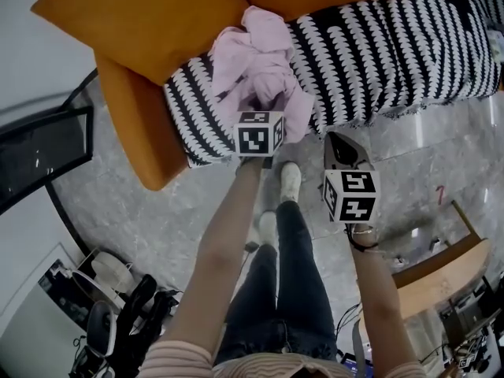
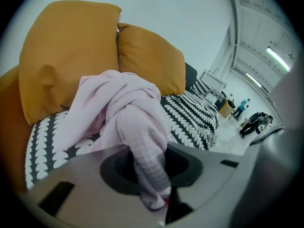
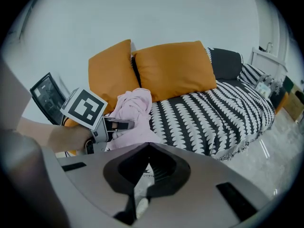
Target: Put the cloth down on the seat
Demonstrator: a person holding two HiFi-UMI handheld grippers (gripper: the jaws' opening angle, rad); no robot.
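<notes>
Cloth, pink, lies bunched at the seat's front edge, near its cushion end. Seat has a black-and-white patterned cover. Two orange cushions sit at the seat's back. L gripper is over the seat edge, jaws seemingly nipping a twisted strand. R gripper is off the seat, jaws about together, empty.

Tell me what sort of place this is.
Likely a staged living-room corner inside a large hall: a sofa with a black-and-white cover and orange cushions, with strip lights high overhead.
</notes>
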